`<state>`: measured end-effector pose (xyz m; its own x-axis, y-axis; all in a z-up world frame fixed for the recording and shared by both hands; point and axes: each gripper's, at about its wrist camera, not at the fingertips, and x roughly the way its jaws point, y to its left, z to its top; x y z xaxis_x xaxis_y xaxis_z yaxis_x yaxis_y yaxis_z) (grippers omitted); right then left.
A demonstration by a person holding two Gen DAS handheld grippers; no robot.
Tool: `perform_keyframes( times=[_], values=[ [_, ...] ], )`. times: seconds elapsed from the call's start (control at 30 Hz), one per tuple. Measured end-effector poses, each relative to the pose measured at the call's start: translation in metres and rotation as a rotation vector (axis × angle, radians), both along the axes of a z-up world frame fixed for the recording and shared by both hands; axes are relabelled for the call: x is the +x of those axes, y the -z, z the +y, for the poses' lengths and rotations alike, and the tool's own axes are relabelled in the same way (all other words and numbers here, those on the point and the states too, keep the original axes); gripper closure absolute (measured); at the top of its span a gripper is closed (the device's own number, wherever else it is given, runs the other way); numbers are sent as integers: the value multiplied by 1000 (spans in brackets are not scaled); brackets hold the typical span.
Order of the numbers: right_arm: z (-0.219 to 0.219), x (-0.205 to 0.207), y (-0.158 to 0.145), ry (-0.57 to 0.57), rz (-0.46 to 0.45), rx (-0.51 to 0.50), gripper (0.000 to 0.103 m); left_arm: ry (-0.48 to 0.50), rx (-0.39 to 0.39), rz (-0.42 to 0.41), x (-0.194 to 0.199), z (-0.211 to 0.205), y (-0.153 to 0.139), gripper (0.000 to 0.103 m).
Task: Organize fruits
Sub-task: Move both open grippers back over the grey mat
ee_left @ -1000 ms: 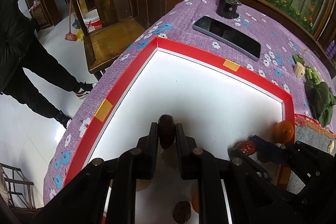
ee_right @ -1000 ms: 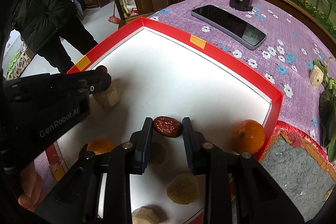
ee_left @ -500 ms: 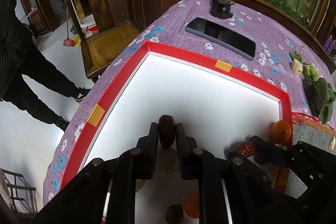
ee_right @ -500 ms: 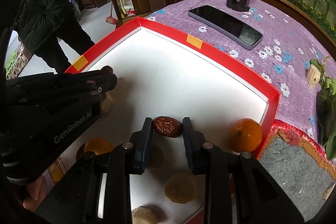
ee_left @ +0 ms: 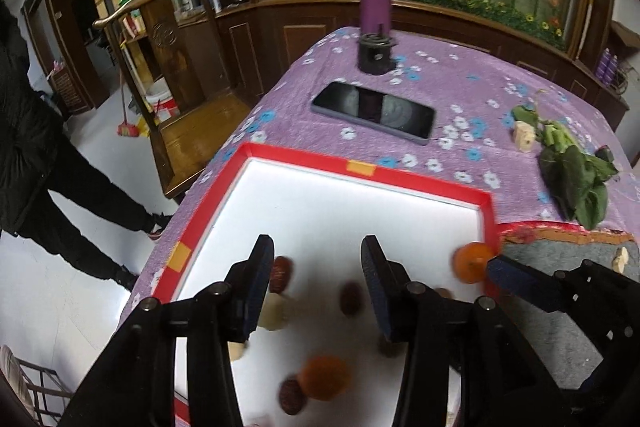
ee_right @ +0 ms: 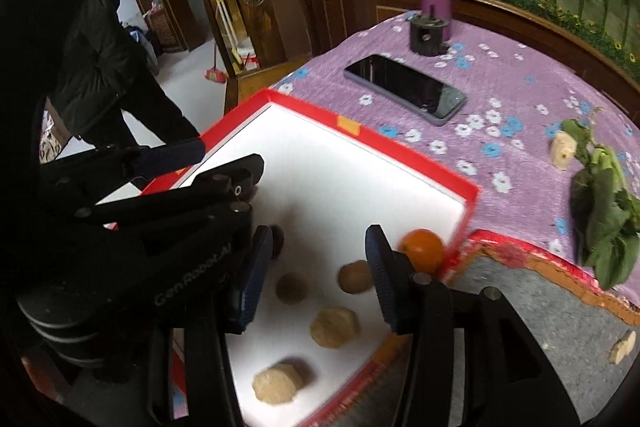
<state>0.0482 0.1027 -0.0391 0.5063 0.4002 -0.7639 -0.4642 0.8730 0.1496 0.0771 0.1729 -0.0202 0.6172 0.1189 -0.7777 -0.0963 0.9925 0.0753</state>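
With both my left tool (ee_left: 318, 277) and right tool (ee_right: 316, 271) spread and empty, the date (ee_left: 351, 298) at lower centre could roll against the orange (ee_left: 471, 262).

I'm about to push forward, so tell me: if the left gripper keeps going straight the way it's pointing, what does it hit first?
Probably the dark red date lying on the white tray floor between the open left gripper fingers; depth is blurry, so it may pass over.
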Motion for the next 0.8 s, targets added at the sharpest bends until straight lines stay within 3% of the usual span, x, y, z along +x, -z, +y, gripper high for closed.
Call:
perform_keyframes(
  times=[0.27, 0.8],
  values=[
    [-62, -13, -10, 107, -16, 18, 53, 76, -3, -4, -3, -50, -4, 57],
    [-232, -42, 5, 396, 16, 5, 53, 290, 7, 16, -4, -189, 5, 56]
  ],
)
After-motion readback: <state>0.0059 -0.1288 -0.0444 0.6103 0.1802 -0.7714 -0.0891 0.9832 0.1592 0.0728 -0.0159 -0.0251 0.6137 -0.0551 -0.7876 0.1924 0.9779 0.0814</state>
